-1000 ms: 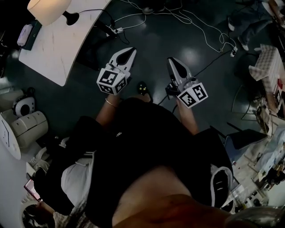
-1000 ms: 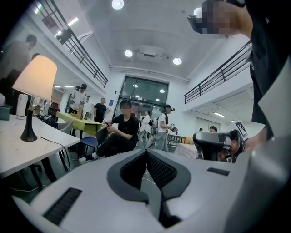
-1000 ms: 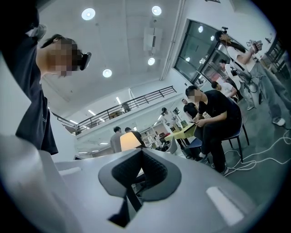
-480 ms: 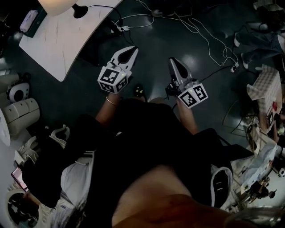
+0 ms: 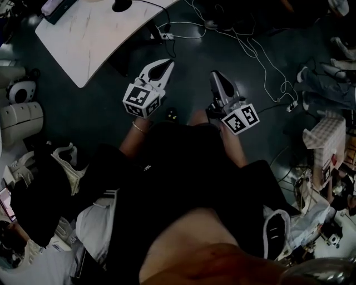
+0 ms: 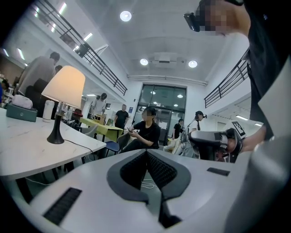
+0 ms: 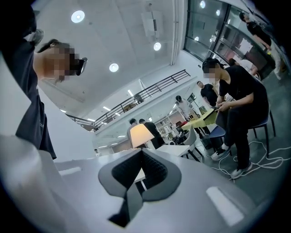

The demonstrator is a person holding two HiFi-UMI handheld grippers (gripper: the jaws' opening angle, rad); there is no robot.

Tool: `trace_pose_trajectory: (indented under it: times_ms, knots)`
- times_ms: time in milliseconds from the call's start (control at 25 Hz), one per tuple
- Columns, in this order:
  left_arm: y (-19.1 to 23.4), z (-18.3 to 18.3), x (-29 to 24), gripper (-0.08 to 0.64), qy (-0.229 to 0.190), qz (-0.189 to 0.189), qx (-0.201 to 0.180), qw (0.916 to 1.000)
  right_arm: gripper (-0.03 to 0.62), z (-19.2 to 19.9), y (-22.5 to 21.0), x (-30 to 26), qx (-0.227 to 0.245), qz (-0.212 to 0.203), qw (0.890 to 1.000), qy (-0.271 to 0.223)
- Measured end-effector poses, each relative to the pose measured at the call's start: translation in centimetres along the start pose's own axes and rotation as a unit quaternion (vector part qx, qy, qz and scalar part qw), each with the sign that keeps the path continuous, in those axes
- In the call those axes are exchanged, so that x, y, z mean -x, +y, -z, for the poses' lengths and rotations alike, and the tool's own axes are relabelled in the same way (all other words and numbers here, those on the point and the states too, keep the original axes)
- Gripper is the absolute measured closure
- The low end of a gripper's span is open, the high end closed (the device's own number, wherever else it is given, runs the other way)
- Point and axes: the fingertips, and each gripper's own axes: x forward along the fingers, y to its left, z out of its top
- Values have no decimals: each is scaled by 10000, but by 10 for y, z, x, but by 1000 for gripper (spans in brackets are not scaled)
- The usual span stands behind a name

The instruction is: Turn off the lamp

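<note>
The lamp stands lit on the white table (image 5: 94, 39) ahead and to my left. In the left gripper view its cream shade (image 6: 64, 84) glows above a thin black stem and base (image 6: 55, 136). Only the base (image 5: 121, 5) shows at the top edge of the head view. In the right gripper view the shade (image 7: 140, 134) shows just above the jaws. My left gripper (image 5: 165, 63) is shut and holds nothing, well short of the table's edge. Beside it my right gripper (image 5: 214, 75) is also shut and empty.
White cables and a power strip (image 5: 167, 37) lie on the dark floor past the table. A green box (image 6: 19, 112) sits on the table behind the lamp. A seated person in black (image 6: 146, 129) and a yellow-green table (image 6: 97, 125) are further off. White machines (image 5: 19, 117) stand at the left.
In the head view the table and lamp have slid up and right, and the shade has left the frame. Both grippers stay shut and keep their place in the picture.
</note>
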Motion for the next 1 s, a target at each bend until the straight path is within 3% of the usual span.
trace_pose_trajectory:
  times_ms: [320, 640, 1000]
  knots:
    - [13, -3, 8, 552, -51, -418, 40, 9991, 591, 0, -11, -13, -80, -181, 9996, 210]
    - [13, -3, -1, 552, -101, -934, 81, 9955, 591, -11, -35, -29, -153, -627, 9969, 447]
    - [-2, -2, -27, 552, -148, -1574, 100, 9874, 592, -27, -79, -31, -314, -1107, 9906, 735]
